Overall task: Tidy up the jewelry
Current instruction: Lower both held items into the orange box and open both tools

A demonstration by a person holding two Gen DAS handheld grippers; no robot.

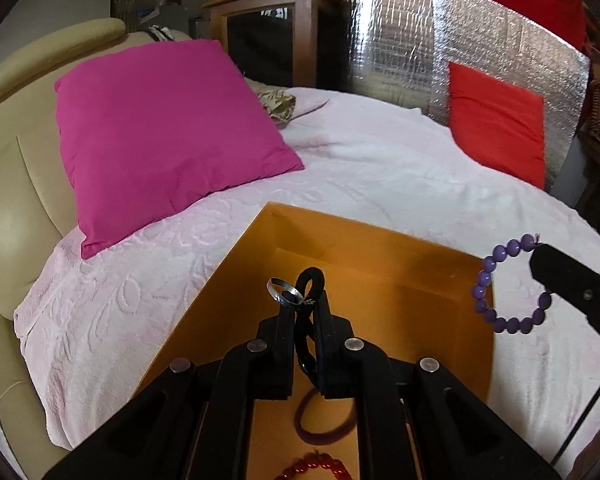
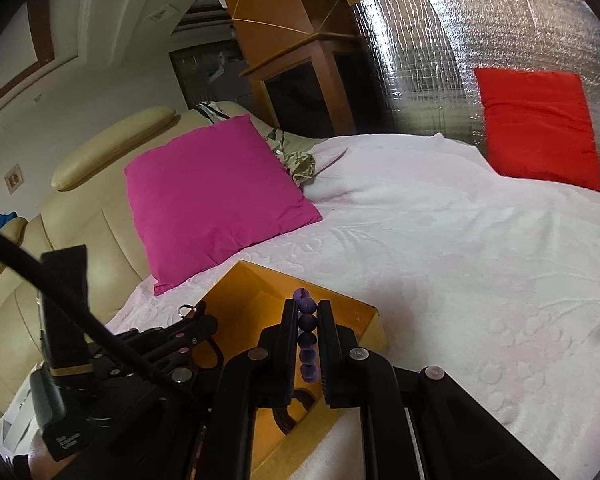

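The left gripper [image 1: 304,300] pinches a black band [image 1: 310,280] and ring [image 1: 284,291] above the box [image 1: 420,280]. The right gripper [image 2: 306,312] clamps purple beads [image 2: 307,332] beside it.

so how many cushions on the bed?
2: a magenta cushion at the left by the beige headboard, a red cushion far right against the silver foil panel. Others may lie outside view.

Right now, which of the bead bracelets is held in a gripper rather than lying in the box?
The purple bead bracelet, clamped in the right gripper. The red bead bracelet lies loose in the orange box.
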